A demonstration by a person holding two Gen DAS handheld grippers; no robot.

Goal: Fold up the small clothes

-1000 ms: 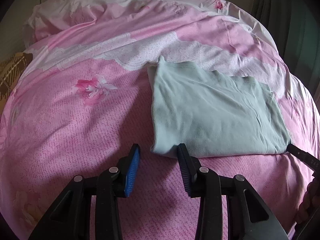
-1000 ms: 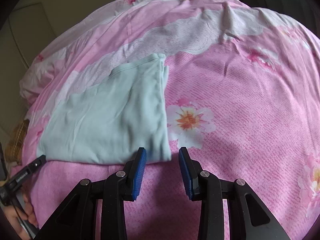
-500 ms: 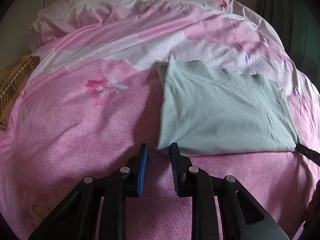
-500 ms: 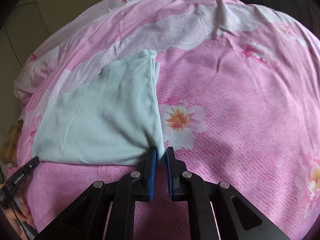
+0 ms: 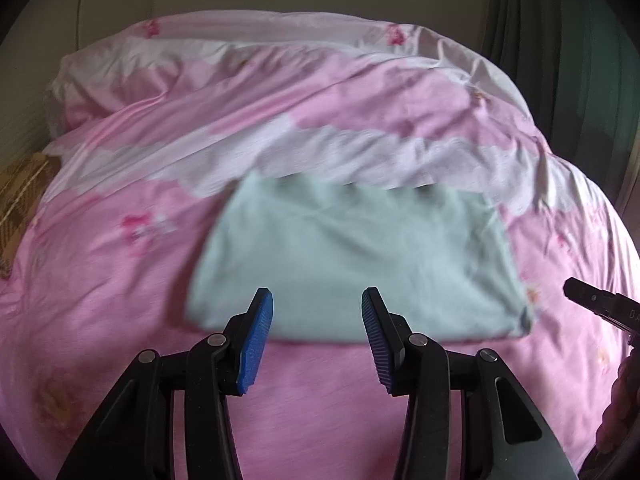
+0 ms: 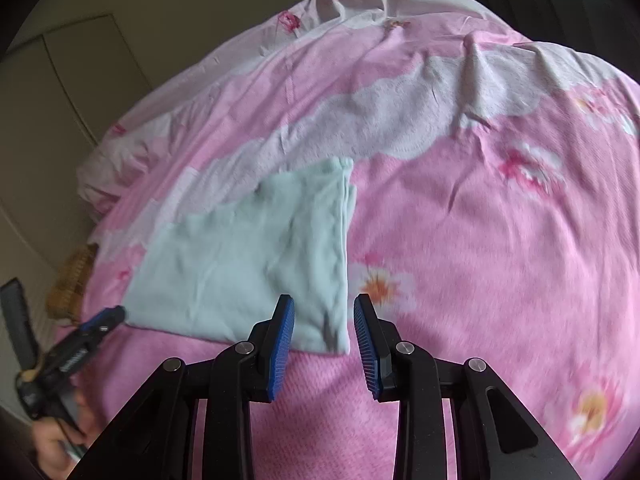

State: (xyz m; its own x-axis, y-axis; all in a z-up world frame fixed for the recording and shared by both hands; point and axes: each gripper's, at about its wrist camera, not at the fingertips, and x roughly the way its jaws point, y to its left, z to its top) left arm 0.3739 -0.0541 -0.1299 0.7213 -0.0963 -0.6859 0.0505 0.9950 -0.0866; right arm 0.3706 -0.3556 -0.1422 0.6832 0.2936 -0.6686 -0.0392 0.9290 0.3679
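1. Garment: pale green garment point(image 5: 352, 264), folded into a flat rectangle, lies on the pink floral bedspread point(image 5: 120, 280) of the bed. Near edge faces both tools; far edge meets the white lace-print band point(image 6: 360, 128) of the cover.
2. L gripper point(image 5: 317, 336): jaws have just been opening, now moderately apart, nothing between the pads. Near hem sits just ahead of the tips, seen through the gap. Frame is motion-blurred, so contact can't be ruled out w/ certainty, but no cloth is pinched.
3. R gripper point(image 6: 324, 344): jaws also have just been opening, narrower gap than L, empty. The garment's near right corner lies right in front of the gap, close to the tips.
4. Key relation: long axis of the garment runs side to side, i.e. across both pointing lines. L faces mid near edge, R faces the right corner. In the right wrist view the L tool's tip is by the near left corner.
5. Judgement: R is nearer a corner; L needs a shift left for a matched grip. Next fold prob. along the long axis.
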